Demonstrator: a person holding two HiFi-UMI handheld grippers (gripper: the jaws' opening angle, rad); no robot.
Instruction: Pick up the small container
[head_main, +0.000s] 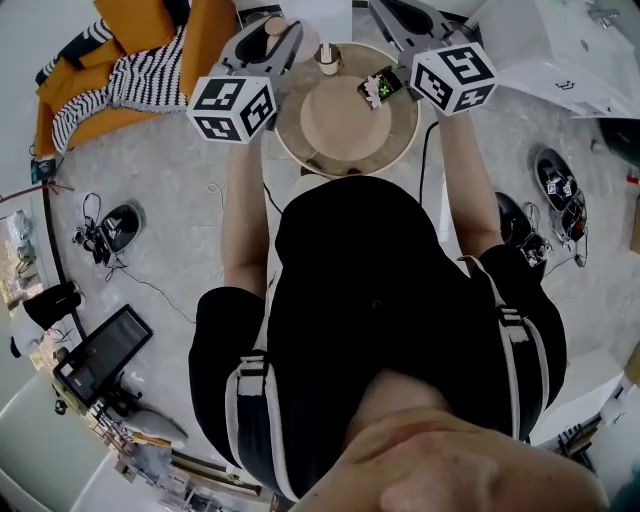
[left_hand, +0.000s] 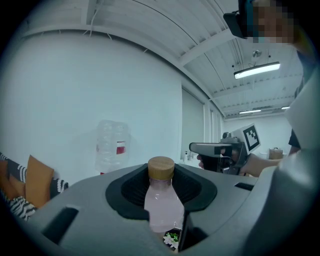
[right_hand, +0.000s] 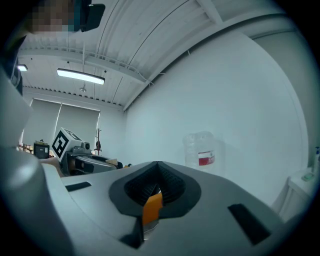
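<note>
A small clear bottle of pale pink liquid with a wooden cap stands upright between the black pads of my left gripper, which is shut on it. In the head view that gripper is raised over the round table's left side, and the bottle's cap shows at its tip. My right gripper is closed on a thin orange piece with a silvery edge; I cannot tell what it is. Its marker cube is over the table's right side.
On the round table lie a wide beige dish, a second small capped bottle and a little black thing with green and white. A large water jug stands by the wall. An orange sofa is at left.
</note>
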